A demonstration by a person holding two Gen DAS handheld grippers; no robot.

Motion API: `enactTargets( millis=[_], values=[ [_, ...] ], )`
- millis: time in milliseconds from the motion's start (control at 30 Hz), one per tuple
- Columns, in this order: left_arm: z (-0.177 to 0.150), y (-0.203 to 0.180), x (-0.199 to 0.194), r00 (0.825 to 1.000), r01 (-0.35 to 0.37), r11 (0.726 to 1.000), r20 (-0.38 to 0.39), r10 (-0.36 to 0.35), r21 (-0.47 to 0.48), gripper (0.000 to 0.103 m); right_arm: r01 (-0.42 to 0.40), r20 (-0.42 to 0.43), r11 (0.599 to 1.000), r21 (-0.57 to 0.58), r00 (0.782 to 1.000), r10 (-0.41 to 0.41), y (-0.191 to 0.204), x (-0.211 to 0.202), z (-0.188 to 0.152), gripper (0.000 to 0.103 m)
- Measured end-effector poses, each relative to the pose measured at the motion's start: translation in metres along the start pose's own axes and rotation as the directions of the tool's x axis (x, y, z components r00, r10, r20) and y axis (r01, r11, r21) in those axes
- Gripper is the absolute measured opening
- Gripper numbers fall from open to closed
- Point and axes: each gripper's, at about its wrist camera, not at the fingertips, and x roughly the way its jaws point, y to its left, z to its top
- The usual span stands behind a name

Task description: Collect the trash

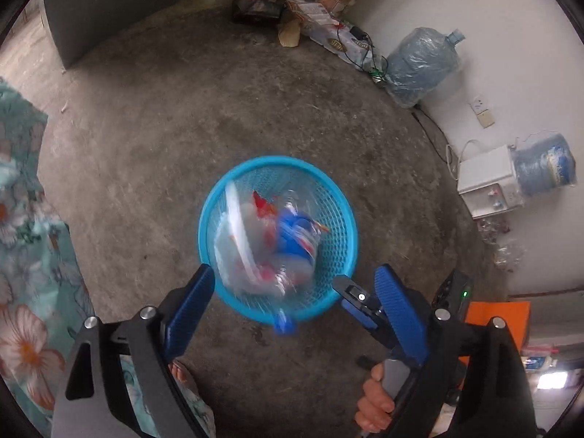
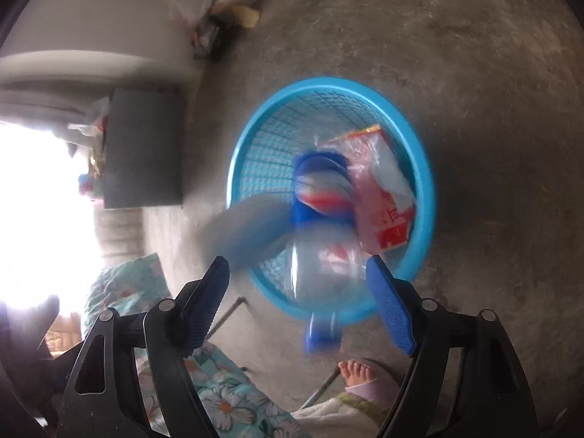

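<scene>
A round blue mesh basket (image 1: 255,162) stands on the concrete floor and also shows in the right wrist view (image 2: 425,168). In it lie a red-and-white plastic bag (image 2: 385,200) and other clear wrappers (image 1: 237,241). A clear plastic bottle with a blue-red label (image 2: 321,248) is blurred in mid-air over the basket's near rim; it also shows in the left wrist view (image 1: 295,248). My left gripper (image 1: 295,284) is open just above the near rim, holding nothing. My right gripper (image 2: 297,273) is open around the blurred bottle, not touching it. Its tips (image 1: 356,294) show in the left view.
Two large water jugs (image 1: 423,62) (image 1: 545,164), a white box (image 1: 487,179) and cables lie along the right wall. Bags and boxes (image 1: 288,11) sit at the far wall. A dark cabinet (image 2: 144,148) stands left. A bare foot (image 2: 356,370) and floral cloth (image 1: 29,292) are near.
</scene>
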Motion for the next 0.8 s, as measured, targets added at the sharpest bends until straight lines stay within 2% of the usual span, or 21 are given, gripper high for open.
enactTargets(
  millis=[200,300,400,433,500,600,700,800],
  values=[
    [-0.020,0.003,-0.048,0.997,-0.004,0.998,0.083,-0.002,0.064,0.087,0.054,0.051,0.998,-0.028,0.997,-0.052,-0.010,-0.028,-0.036,0.074],
    [-0.037,0.004,-0.089,0.989,0.012,0.996,0.145,-0.025,0.091,0.087,0.097,0.100,0.992,-0.083,0.991,-0.088,0.006,-0.048,-0.048,0.074],
    [-0.064,0.006,-0.138,0.971,0.015,0.991,0.233,-0.045,0.130,0.087,0.123,0.167,0.977,-0.173,0.981,-0.094,0.037,-0.069,-0.062,0.074],
    [-0.075,0.006,-0.154,0.963,0.010,0.990,0.264,-0.048,0.140,0.087,0.127,0.188,0.970,-0.209,0.978,-0.088,0.044,-0.069,-0.058,0.074],
    [-0.100,0.009,-0.190,0.943,-0.006,0.988,0.329,-0.045,0.154,0.090,0.148,0.248,0.940,-0.307,0.966,-0.071,0.075,-0.089,-0.078,0.074],
    [-0.144,0.018,-0.245,0.895,-0.054,0.988,0.446,-0.017,0.147,0.098,0.164,0.317,0.874,-0.458,0.948,-0.012,0.121,-0.112,-0.114,0.083],
    [-0.192,0.035,-0.292,0.843,-0.102,0.990,0.537,0.032,0.100,0.098,0.177,0.379,0.761,-0.624,0.920,0.096,0.170,-0.144,-0.168,0.096],
    [-0.237,0.055,-0.326,0.808,-0.148,0.989,0.579,0.112,0.015,0.098,0.179,0.394,0.661,-0.729,0.899,0.190,0.201,-0.164,-0.217,0.096]
  ],
)
